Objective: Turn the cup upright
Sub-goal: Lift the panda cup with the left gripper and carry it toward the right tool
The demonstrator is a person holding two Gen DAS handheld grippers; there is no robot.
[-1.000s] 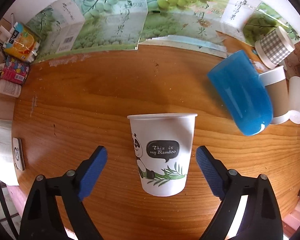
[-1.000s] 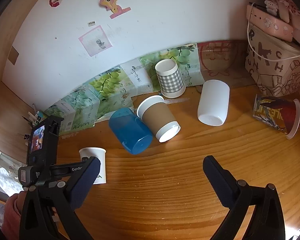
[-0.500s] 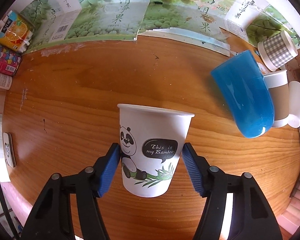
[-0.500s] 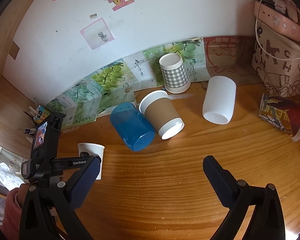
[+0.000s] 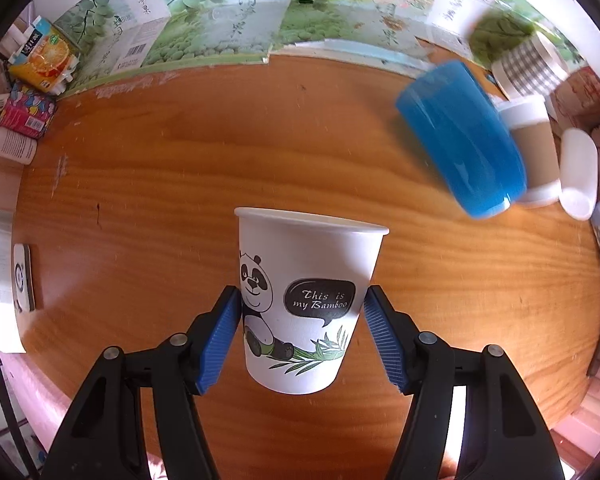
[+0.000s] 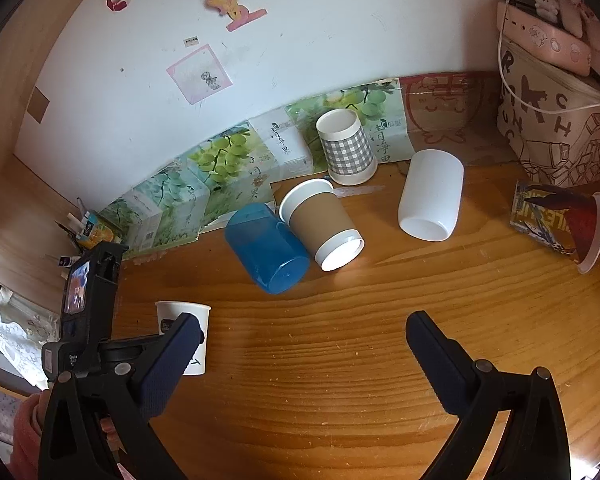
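The left gripper (image 5: 303,328) held the panda cup (image 5: 306,300) upright at lower centre, blue pads touching both its sides. The right gripper (image 6: 302,352) stood wide with nothing between its fingers, low over the wooden table (image 6: 340,360). Toward the upper right lay a blue cup (image 5: 464,140) on its side, just beside a brown-sleeved cup (image 5: 534,152).
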